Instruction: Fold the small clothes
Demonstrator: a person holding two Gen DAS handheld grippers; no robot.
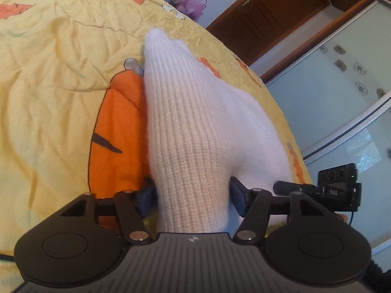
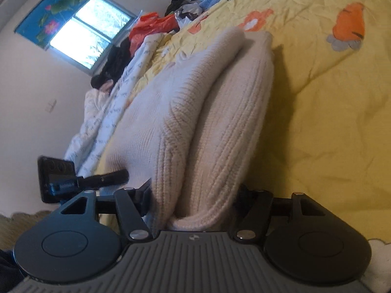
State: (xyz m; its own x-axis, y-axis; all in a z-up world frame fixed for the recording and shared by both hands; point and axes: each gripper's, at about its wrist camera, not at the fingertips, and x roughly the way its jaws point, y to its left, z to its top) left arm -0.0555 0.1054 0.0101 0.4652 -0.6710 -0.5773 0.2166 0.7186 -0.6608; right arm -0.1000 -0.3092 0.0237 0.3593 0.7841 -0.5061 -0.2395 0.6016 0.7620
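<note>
Both grippers pinch a thick white knitted garment (image 1: 185, 127). Left gripper (image 1: 193, 195) and right gripper (image 2: 195, 195) clamp its folds above a yellow quilt (image 1: 53, 78).

sweater (image 1: 193, 127): white ribbed knit | bedspread (image 1: 61, 73): yellow, orange pumpkin print

Bright window (image 2: 91, 34), wooden door (image 1: 276, 17), yellow bedspread (image 1: 61, 78).

Both matte black two-finger grippers, the left (image 1: 193, 193) and the right (image 2: 194, 196), are showing ribbed grey housings with a small white logo, round side discs, silver pivot screws and dark blue finger pads (image 1: 238, 195).
</note>
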